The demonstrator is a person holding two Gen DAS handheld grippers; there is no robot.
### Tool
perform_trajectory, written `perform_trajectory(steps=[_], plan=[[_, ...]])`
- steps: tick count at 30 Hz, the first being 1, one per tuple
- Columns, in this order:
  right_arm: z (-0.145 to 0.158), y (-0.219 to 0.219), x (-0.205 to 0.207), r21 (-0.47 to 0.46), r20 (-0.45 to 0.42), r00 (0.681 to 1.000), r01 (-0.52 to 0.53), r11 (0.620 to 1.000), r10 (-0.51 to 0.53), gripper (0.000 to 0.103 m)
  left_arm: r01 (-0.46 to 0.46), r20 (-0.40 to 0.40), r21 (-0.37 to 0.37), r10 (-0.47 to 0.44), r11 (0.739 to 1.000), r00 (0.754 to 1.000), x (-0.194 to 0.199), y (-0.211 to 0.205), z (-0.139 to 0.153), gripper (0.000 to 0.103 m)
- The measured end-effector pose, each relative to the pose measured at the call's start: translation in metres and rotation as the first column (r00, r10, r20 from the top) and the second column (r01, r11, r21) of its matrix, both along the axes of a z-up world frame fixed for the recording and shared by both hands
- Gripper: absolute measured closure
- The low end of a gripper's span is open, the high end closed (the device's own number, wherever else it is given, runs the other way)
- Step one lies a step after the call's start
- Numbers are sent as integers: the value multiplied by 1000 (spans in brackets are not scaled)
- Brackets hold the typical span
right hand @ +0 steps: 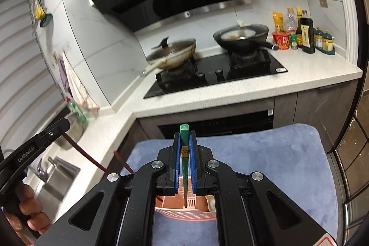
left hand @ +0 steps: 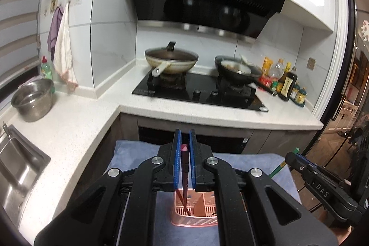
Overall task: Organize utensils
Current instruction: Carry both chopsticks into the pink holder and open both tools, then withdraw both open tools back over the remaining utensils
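Observation:
My left gripper is shut on a dark red chopstick that stands nearly upright, its lower tip inside a pink slotted utensil holder. The holder stands on a blue cloth. My right gripper is shut on a green chopstick, whose tip also reaches down into the pink holder. In the left wrist view the right gripper shows at the right edge with the green chopstick. In the right wrist view the left gripper shows at the left with the red chopstick, a hand on its handle.
Beyond the blue cloth runs an L-shaped white counter with a black hob bearing two woks. A steel pot and a sink lie to the left, and condiment bottles stand at the right.

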State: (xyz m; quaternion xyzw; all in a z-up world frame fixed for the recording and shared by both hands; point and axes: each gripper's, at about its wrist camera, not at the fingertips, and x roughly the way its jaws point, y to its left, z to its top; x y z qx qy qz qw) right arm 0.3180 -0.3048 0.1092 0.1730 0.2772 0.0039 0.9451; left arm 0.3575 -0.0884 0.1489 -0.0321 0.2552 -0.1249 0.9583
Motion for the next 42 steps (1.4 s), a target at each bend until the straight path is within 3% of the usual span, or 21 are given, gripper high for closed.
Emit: perform_trajectory(steps=[8, 16, 17, 19, 22, 31, 42], plan=[[-25, 5, 9, -27, -70, 998, -12, 1000, 10, 96, -11, -61, 15, 12, 1000, 998, 10, -1, -28, 96], [-27, 14, 6, -80, -85, 996, -21, 997, 14, 95, -23, -73, 35, 26, 999, 997, 6, -2, -38, 96], [-26, 16, 4, -90, -82, 997, -18, 996, 11, 91, -28, -71, 43, 31, 999, 997, 5, -2, -39, 95], [-24, 18, 2, -102, -80, 997, -16, 995, 8, 85, -35, -69, 50, 39, 998, 997, 3, -1, -39, 78], [-22, 19, -5, -111, -77, 997, -13, 994, 5, 78, -51, -63, 54, 55, 997, 997, -2, 2, -38, 65], [-16, 24, -34, -127, -60, 998, -4, 992, -4, 70, -68, -56, 99, 74, 993, 996, -25, 8, -36, 51], [-16, 36, -103, -132, -44, 999, -7, 991, 2, 68, -60, -67, 122, 69, 991, 995, -79, 25, -43, 49]])
